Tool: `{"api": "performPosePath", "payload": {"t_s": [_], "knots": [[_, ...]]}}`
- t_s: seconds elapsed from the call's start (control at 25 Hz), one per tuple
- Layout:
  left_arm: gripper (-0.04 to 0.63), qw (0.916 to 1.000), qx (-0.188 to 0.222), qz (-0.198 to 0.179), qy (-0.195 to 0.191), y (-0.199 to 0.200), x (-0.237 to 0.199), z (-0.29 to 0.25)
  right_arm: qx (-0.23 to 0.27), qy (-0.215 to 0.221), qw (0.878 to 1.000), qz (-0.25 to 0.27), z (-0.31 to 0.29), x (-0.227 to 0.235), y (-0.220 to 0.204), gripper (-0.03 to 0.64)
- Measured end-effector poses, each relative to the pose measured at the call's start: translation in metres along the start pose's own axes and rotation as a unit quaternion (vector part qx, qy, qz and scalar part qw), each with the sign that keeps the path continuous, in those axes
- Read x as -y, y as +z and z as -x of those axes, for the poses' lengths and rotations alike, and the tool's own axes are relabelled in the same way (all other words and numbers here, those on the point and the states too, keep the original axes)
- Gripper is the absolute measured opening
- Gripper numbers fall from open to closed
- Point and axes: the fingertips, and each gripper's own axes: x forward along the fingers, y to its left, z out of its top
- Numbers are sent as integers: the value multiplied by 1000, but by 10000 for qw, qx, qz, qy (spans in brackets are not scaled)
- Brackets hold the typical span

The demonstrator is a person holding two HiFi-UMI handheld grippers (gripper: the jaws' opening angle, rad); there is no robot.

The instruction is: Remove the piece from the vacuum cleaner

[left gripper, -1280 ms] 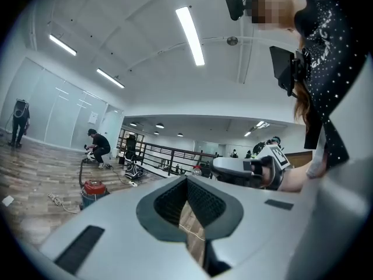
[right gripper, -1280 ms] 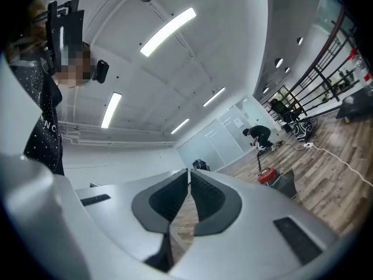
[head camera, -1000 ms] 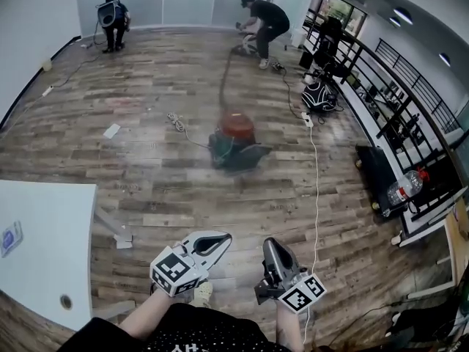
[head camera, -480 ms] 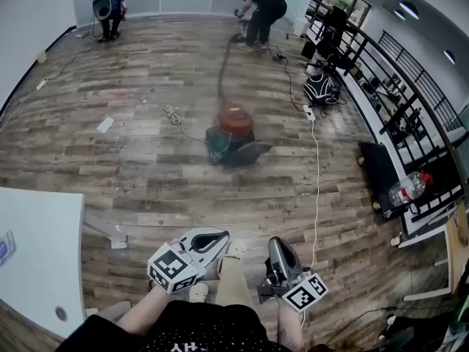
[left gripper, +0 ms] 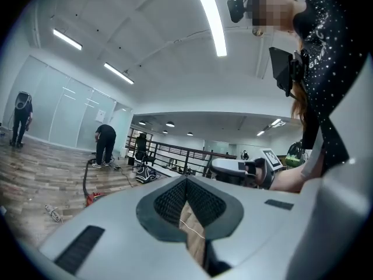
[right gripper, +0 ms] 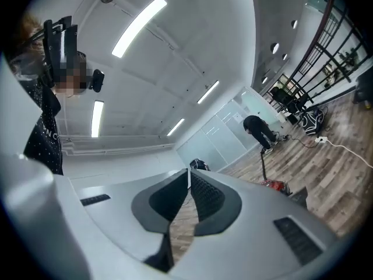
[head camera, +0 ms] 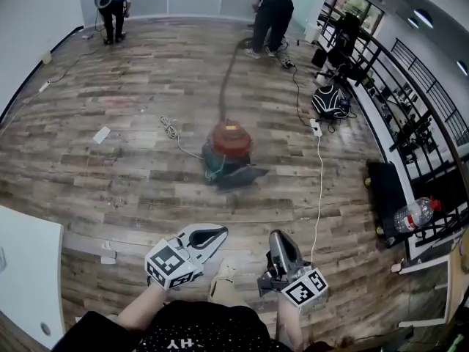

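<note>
Vacuum cleaner [head camera: 229, 151]: one, on floor [head camera: 132, 185]; left tool [head camera: 218, 234], right tool [head camera: 275, 238] both clenched, empty.

vacuum cleaner [head camera: 229, 151] nearer than before, white table [head camera: 26, 270] slipping leftward out of view, shoe [head camera: 222, 271] stepped forward

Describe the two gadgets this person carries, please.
The left gripper and right gripper are pale grey, wedge-shaped shells tapering to two jaws lined with dark ribbed pads. Each carries a white cube printed with black square markers. The person wears a black top with white speckles and lettering.
</note>
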Motion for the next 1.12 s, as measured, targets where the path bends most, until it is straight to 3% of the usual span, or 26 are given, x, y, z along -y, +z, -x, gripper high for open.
{"api": "performPosePath", "payload": {"t_s": [0.36, 0.56, 0.68, 0.96, 1.12], "knots": [[6, 10000, -26, 12, 95, 15, -63, -115, -51, -12, 10000, 50, -52, 121, 67, 11], [6, 9996, -166, 39, 216, 13, -86, -134, -184, -55, 9997, -128, -68, 151, 66, 11], [6, 9993, -187, 100, 321, 13, -106, -141, -124, -304, 9993, -166, -79, 173, 66, 11], [6, 9992, -275, 193, 222, 8, -172, -179, -306, -573, 9976, -257, -119, 224, 60, 11], [6, 9989, -383, 221, 132, -16, -216, -212, -395, -710, 9967, -31, -144, 266, 59, 11]]}}
